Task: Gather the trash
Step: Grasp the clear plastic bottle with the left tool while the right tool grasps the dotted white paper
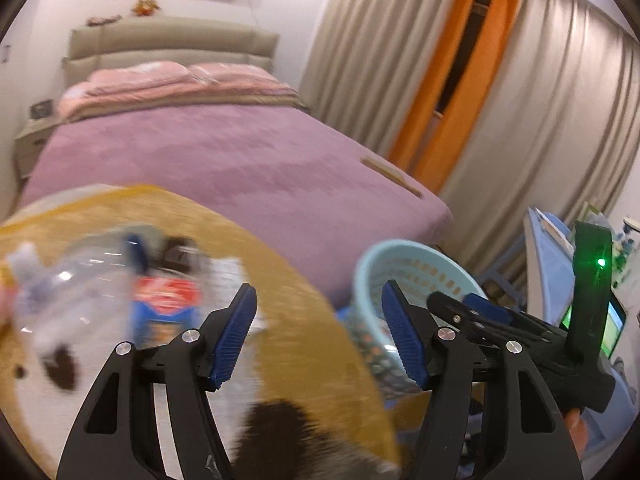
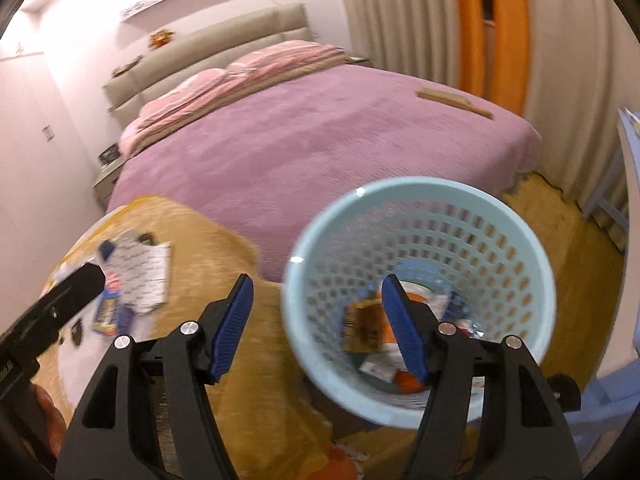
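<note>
Left gripper (image 1: 320, 336) and right gripper (image 2: 318, 328): fingers apart, empty; blue basket (image 2: 520, 216) holding trash, near bed corner.

Plastic, cloth and fur
Glossy perforated plastic basket (image 2: 420, 204), matt ribbed bedspread (image 2: 320, 152), shaggy ochre rug (image 1: 312, 312), clear shiny bottle (image 1: 72, 292), ridged blue rubbery fingers (image 2: 234, 324)

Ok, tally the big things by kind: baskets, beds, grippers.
Baskets: 1, the light blue basket
Beds: 1, the bed
Grippers: 2, the left gripper and the right gripper
Total: 4
</note>
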Motion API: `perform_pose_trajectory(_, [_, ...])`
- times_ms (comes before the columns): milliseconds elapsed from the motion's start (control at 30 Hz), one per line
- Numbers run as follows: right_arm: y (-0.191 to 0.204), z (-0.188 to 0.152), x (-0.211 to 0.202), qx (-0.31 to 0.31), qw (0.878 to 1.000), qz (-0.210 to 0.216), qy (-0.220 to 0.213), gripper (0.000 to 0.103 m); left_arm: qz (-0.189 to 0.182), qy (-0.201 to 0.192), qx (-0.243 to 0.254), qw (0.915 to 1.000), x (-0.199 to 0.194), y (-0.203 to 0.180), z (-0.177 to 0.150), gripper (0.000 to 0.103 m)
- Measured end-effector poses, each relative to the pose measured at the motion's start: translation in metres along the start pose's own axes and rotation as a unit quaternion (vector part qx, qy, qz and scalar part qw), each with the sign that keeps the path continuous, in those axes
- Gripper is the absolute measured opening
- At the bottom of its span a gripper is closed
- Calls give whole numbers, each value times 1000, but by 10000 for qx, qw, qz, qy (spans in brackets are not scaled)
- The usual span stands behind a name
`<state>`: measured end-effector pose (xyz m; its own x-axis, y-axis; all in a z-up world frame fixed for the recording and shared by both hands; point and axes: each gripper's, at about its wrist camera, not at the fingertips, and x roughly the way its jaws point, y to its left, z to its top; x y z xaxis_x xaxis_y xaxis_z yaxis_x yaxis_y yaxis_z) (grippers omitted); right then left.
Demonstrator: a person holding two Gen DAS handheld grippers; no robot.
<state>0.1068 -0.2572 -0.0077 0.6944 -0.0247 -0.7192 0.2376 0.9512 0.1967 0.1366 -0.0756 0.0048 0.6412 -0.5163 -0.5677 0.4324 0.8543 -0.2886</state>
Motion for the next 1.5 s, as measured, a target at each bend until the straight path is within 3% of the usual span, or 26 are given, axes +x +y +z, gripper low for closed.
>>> perform_pose_trajectory(67, [18, 0, -2, -148, 9998, 98, -3, 63, 249, -161, -34, 9996, -16, 18, 4, 70])
perform_pose_trajectory(233, [63, -4, -3, -547, 9978, 367, -10, 63, 726, -303, -189, 9967, -41, 64, 11, 71])
perform_pose_trajectory(300, [77, -6, -1, -689, 9967, 435, -11, 63, 848, -205, -230, 9959, -46, 88, 14, 75])
perform_pose_trajectory(467, [113, -16, 6, -1030, 9927, 622, 38, 63, 1131, 207, -35, 9934, -30, 129, 21, 75])
perform_pose_trajectory(633, [132, -23, 19, -1223, 9901, 664, 174, 63, 922, 644, 57, 9936, -7, 156, 20, 74])
perform_pose_trajectory(867, [137, -23, 35, -1358, 9880, 677, 294, 63, 920, 970, 481, 9899, 13, 160, 26, 74])
perform_pose_trajectory(1067, [132, -22, 47, -1221, 9884, 791, 435, 63, 867, 1465, 450, 9844, 25, 162, 18, 73])
perform_pose_trajectory(1167, [130, -21, 50, -1220, 9874, 887, 479, 63, 558, 1802, 256, 9817, 24, 159, 9, 67])
perform_pose_trajectory(1367, [138, -12, 60, -1182, 9879, 910, 422, 63, 478, 1844, -118, 9816, 20, 157, -3, 67])
perform_pose_trajectory(1500, [142, -1, 78, -950, 9887, 1024, 546, 63, 693, 1738, -256, 9820, 25, 159, -5, 67])
